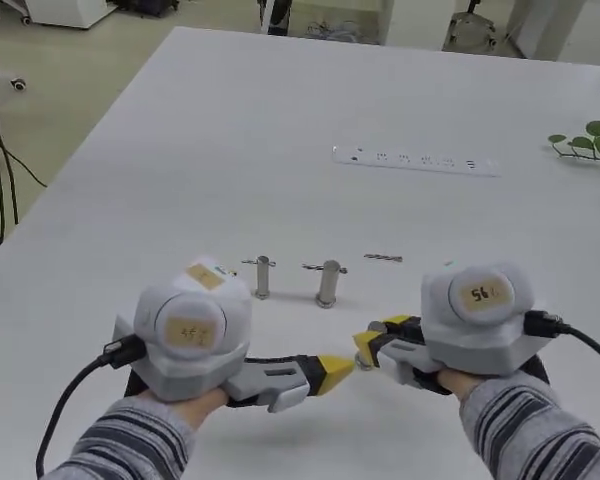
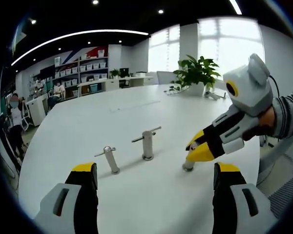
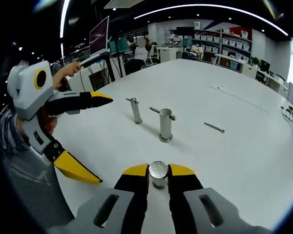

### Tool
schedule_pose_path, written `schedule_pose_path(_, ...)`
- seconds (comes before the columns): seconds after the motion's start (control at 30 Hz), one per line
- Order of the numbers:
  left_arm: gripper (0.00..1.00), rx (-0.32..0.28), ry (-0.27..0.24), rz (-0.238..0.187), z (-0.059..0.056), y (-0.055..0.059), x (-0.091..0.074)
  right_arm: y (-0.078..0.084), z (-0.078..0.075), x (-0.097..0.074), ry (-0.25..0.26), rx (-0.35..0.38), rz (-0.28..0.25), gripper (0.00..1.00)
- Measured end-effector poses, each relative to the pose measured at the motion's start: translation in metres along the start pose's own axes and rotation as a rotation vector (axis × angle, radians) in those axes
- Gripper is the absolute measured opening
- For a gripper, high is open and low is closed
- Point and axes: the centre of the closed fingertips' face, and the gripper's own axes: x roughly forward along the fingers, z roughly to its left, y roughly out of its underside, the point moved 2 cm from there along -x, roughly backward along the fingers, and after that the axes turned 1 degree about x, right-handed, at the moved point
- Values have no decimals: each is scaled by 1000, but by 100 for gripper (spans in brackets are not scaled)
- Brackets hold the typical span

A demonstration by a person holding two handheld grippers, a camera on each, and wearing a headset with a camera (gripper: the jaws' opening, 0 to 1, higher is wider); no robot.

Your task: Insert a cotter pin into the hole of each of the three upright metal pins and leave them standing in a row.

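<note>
1. The right gripper clamps a metal pin upright on the white table.
2. The left gripper has its jaws gaping wide.
3. Behind them, a thin pin and a thick pin each carry a cotter pin.
4. A loose cotter pin lies nearby, with a power strip beyond.

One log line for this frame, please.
right tool: shut on third metal pin | left tool: open, empty | two metal pins: upright, already pinned | loose cotter pin: on table
</note>
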Motion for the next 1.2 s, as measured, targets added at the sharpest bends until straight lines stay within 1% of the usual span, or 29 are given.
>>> schedule_pose_path(0.07, 98, 3, 3, 1, -1, 0, 0, 3, 2, 0, -21, -20, 14, 13)
schedule_pose_path(0.17, 98, 4, 4, 0, -2, 0, 0, 4, 4, -3, -33, -10, -2, 17)
schedule_pose_path(0.23, 99, 4, 4, 1, -2, 1, 1, 4, 6, -6, -54, 2, -10, 19)
schedule_pose_path(0.37, 99, 5, 3, -1, -2, 1, 0, 2, 6, -15, -80, 8, -24, 24)
schedule_pose_path(0.47, 99, 7, 2, -3, -2, 0, 0, -2, 8, -24, -128, -5, -41, 29)
schedule_pose_path(0.6, 99, 7, 5, -8, -4, 0, 0, -4, 5, -34, -149, -17, -55, 31)
schedule_pose_path(0.73, 99, 0, 6, -11, -4, 0, 0, -10, -2, -44, -175, -22, -68, 33)
schedule_pose_path(0.83, 99, -3, 5, -11, -4, -1, -1, -18, -6, -52, -203, -27, -78, 33)
schedule_pose_path(0.9, 99, -3, 7, -13, -4, -1, -1, -23, -10, -54, -204, -32, -80, 33)
schedule_pose_path(0.97, 99, -4, 9, -14, -5, -1, 0, -27, -16, -55, -200, -46, -76, 32)
schedule_pose_path(1.07, 99, -2, 9, -13, -5, -1, 0, -35, -26, -54, -201, -40, -74, 31)
schedule_pose_path(1.2, 99, -9, 9, -14, -5, -1, -1, -41, -41, -49, -196, -65, -50, 30)
